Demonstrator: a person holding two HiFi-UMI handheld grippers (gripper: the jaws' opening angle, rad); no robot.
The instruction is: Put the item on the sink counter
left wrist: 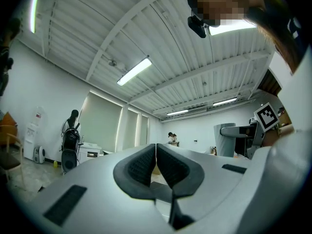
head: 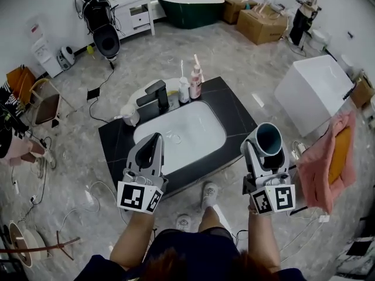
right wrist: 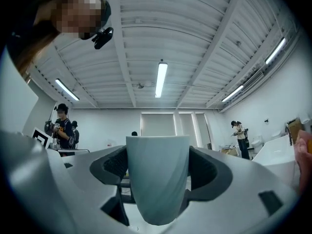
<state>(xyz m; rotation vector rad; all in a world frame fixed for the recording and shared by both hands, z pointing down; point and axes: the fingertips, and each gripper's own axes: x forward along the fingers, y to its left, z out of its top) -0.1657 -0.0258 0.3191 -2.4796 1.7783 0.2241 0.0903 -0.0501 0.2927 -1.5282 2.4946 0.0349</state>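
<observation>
The sink counter (head: 235, 108) is a black slab around a white basin (head: 193, 127), just in front of me in the head view. My right gripper (head: 267, 148) is shut on a pale blue-grey cup (head: 269, 138), held over the counter's right front corner with its mouth facing up. In the right gripper view the cup (right wrist: 158, 174) fills the gap between the jaws of the right gripper (right wrist: 158, 168). My left gripper (head: 154, 143) hovers over the counter's front left edge. Seen in its own view, the left gripper (left wrist: 156, 152) is shut with nothing between its pads.
A black faucet (head: 153, 96), a white bottle (head: 184, 90) and a pink bottle (head: 195, 82) stand along the counter's back edge. A pink towel (head: 326, 164) hangs at the right. A white block (head: 313, 90) stands beyond it. My feet (head: 209, 194) are at the counter's front.
</observation>
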